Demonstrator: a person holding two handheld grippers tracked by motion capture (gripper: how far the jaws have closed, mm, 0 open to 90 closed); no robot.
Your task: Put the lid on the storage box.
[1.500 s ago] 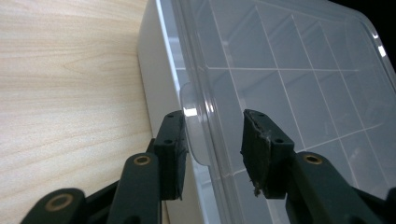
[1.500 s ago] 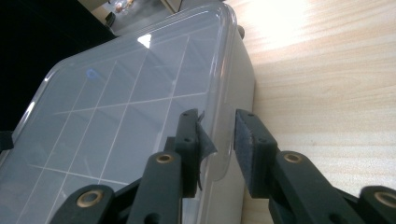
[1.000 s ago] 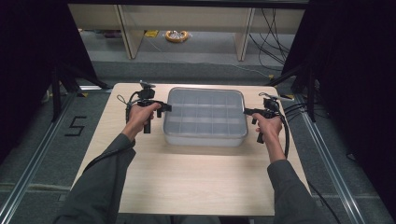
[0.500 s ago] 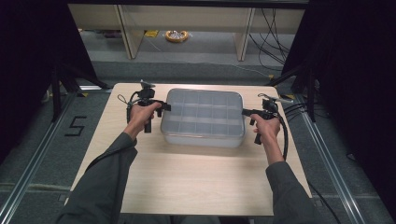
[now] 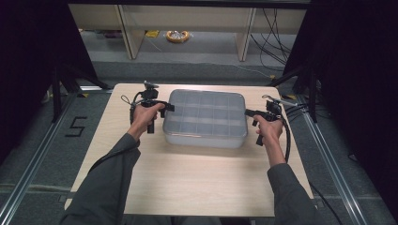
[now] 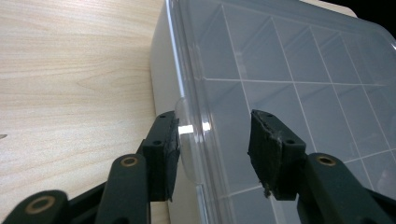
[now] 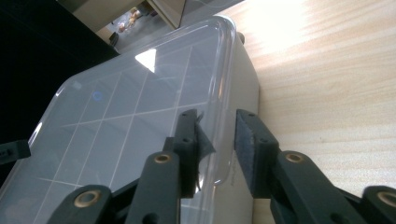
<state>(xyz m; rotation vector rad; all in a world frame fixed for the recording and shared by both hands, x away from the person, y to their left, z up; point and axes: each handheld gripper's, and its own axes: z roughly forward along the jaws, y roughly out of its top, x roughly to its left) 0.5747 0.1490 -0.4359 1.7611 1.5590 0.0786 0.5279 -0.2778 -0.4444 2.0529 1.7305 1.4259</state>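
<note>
A: Compartment box [image 5: 205, 118] sat mid-table, long axis running from one hand to the other, clear lid [image 6: 289, 70] on top. Where did its edges lie from the jaws?

B: Left gripper [image 6: 213, 140] had its jaws spread, the lid's rim and a small tab [image 6: 187, 140] passing between them, nearer the outer jaw, which looked to be touching it. The inner jaw stood over the lid, apart from it.

A: And the other end?

B: Right gripper [image 7: 217, 149] likewise: jaws apart, straddling the lid's rim, one jaw above the lid, one outside beside the box wall. Not pinching yet, as far as I could judge.

A: Which hand was nearer?

B: About even; each gripper met its own short end of the box on the table [image 5: 187, 187]. Closing both looked like the coming move.
</note>
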